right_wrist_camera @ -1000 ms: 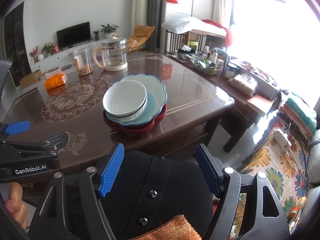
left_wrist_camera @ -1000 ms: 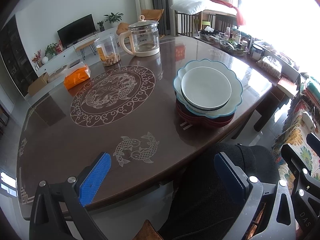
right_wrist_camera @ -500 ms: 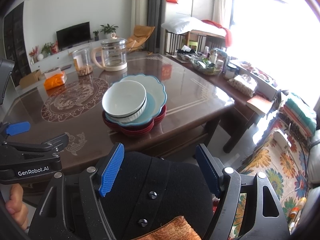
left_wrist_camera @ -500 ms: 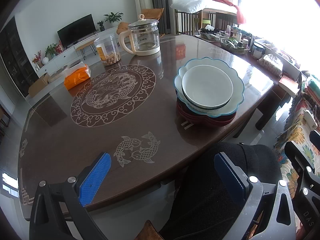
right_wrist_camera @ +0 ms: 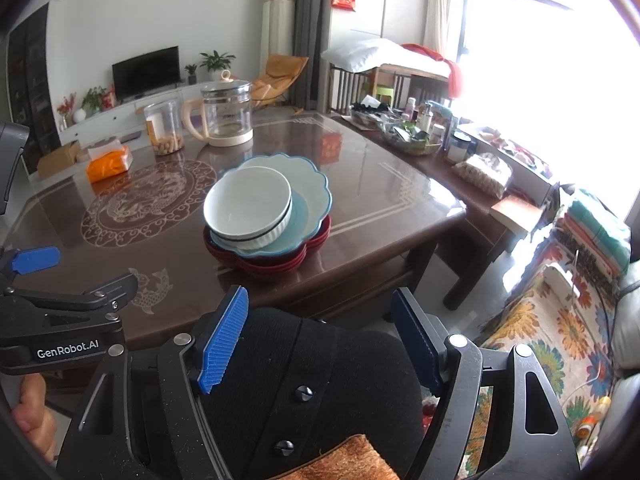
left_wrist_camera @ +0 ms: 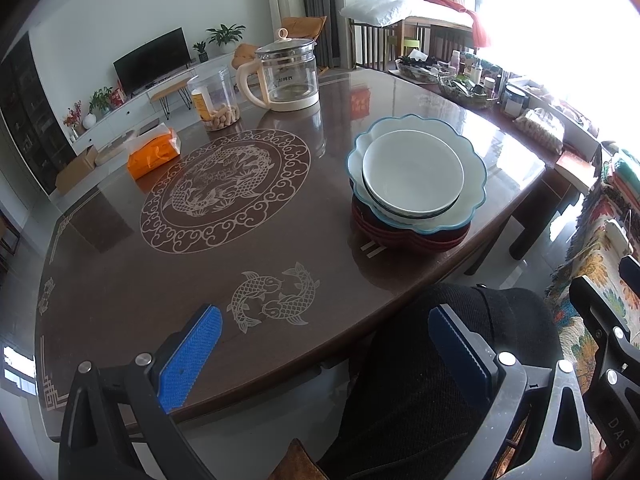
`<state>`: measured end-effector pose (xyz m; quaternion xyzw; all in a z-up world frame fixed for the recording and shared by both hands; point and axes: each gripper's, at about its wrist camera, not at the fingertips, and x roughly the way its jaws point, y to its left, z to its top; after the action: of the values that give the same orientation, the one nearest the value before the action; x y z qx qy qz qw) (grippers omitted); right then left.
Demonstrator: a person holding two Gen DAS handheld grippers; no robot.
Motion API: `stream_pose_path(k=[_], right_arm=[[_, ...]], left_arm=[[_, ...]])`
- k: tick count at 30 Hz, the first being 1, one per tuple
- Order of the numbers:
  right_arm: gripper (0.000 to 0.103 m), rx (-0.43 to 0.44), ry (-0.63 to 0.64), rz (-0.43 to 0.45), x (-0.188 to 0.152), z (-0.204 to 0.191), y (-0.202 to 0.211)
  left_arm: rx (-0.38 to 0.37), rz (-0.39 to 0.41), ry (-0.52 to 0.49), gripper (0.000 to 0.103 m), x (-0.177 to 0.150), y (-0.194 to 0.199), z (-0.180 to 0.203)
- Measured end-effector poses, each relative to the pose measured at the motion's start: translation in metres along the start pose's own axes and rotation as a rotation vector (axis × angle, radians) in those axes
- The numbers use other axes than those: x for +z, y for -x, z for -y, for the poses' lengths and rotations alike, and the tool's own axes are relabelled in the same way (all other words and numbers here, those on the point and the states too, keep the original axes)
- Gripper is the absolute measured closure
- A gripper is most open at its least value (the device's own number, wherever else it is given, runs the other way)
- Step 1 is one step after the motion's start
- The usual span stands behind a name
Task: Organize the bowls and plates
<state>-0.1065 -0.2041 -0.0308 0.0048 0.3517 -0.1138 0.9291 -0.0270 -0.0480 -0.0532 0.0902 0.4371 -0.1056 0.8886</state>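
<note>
A stack of dishes stands near the table's right front edge. On top is a white bowl (left_wrist_camera: pixel 413 172) (right_wrist_camera: pixel 248 208), inside a light blue scalloped plate (left_wrist_camera: pixel 472 196) (right_wrist_camera: pixel 310 200), over dark red plates (left_wrist_camera: pixel 408 236) (right_wrist_camera: pixel 280 262). My left gripper (left_wrist_camera: pixel 326 340) hangs open over the table's near edge, well short of the stack, nothing between its blue pads. My right gripper (right_wrist_camera: pixel 320 332) is open too, held over a person's black-clothed lap (right_wrist_camera: pixel 304 380), below and in front of the stack. The left gripper's body (right_wrist_camera: pixel 60 320) shows at the left of the right wrist view.
On the brown patterned table (left_wrist_camera: pixel 160 280) stand a glass kettle (left_wrist_camera: pixel 288 76), a clear jar of nuts (left_wrist_camera: pixel 214 98) and an orange tissue pack (left_wrist_camera: pixel 154 154) at the far side. A cluttered side table (right_wrist_camera: pixel 440 140) and a floral rug (right_wrist_camera: pixel 552 320) lie to the right.
</note>
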Motion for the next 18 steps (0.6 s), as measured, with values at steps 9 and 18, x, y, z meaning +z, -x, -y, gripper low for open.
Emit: stream_pose_path(k=[9, 18], right_arm=[[0.026, -0.002, 0.001, 0.0, -0.0003, -0.001, 0.0006], [0.026, -0.001, 0.0, -0.005, -0.0013, 0.0006, -0.0009]], left_arm=[[-0.002, -0.001, 0.002, 0.001, -0.0005, 0.0003, -0.0006], [-0.003, -0.004, 0.004, 0.001, -0.0013, 0.0002, -0.0012]])
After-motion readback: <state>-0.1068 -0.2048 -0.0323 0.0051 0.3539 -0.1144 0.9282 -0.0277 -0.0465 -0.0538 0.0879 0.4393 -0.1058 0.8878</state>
